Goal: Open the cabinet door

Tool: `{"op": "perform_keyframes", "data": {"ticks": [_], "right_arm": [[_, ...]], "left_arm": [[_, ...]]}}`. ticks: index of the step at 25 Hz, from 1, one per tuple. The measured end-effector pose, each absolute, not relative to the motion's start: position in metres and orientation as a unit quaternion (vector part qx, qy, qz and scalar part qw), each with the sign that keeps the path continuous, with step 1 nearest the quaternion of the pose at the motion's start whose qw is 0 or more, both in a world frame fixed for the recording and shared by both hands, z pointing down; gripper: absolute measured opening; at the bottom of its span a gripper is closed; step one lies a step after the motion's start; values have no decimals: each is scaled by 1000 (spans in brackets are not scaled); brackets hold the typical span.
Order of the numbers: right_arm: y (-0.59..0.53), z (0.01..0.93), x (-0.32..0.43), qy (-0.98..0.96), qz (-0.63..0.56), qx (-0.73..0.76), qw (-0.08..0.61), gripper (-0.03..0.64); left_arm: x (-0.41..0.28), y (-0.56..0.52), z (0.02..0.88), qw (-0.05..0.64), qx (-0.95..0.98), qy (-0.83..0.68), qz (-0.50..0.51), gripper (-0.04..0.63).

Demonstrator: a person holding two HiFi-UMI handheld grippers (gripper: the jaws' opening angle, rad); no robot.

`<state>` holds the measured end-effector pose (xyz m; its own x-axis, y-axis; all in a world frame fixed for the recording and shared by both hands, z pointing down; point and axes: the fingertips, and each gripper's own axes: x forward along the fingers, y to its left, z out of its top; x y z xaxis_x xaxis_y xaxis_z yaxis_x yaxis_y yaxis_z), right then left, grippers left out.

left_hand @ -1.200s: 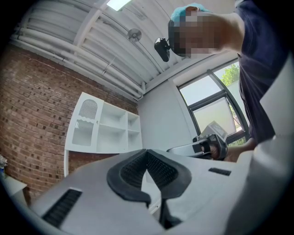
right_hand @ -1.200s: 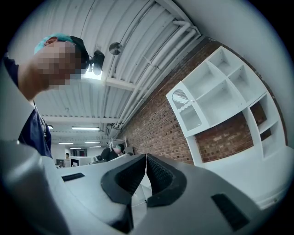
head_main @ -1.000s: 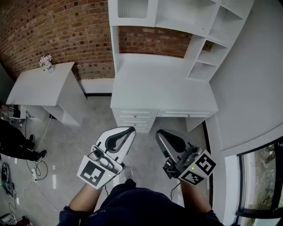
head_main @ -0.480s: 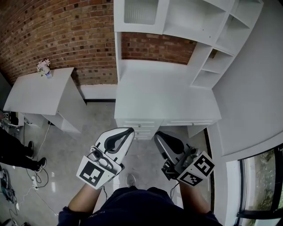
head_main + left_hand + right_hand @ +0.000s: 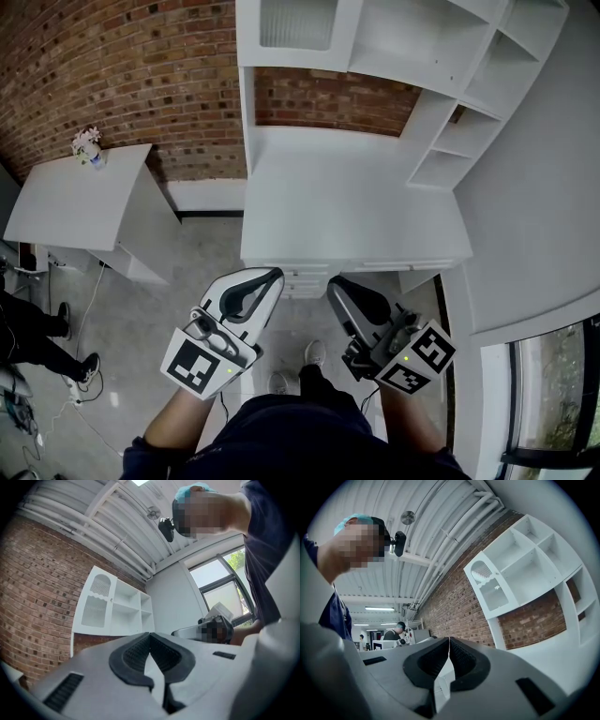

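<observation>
Held left gripper (image 5: 272, 277) and right gripper (image 5: 336, 282) side by side near the white desk (image 5: 347, 206), jaws on both pressed together, nothing pinched. Spotted the cabinet door (image 5: 295, 23) top-left of the shelf unit (image 5: 417, 37), closed, well apart from both.

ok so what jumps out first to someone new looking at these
The big white desk with its shelf unit stands against the red brick wall, its closed cabinet door at top left. The left gripper and right gripper sit side by side low in the head view, both shut and empty.
</observation>
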<state>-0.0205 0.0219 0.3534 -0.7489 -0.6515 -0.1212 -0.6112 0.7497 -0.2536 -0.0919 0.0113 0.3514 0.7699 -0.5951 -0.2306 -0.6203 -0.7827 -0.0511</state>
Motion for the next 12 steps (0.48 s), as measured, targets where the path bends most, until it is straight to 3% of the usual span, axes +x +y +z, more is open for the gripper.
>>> {"op": "perform_keyframes", "data": {"ticks": [12], "right_arm": [[-72,362,17,939,-105,-306,114,28]], "left_arm": [[-51,-77,358,73,-930,350,84,8]]}}
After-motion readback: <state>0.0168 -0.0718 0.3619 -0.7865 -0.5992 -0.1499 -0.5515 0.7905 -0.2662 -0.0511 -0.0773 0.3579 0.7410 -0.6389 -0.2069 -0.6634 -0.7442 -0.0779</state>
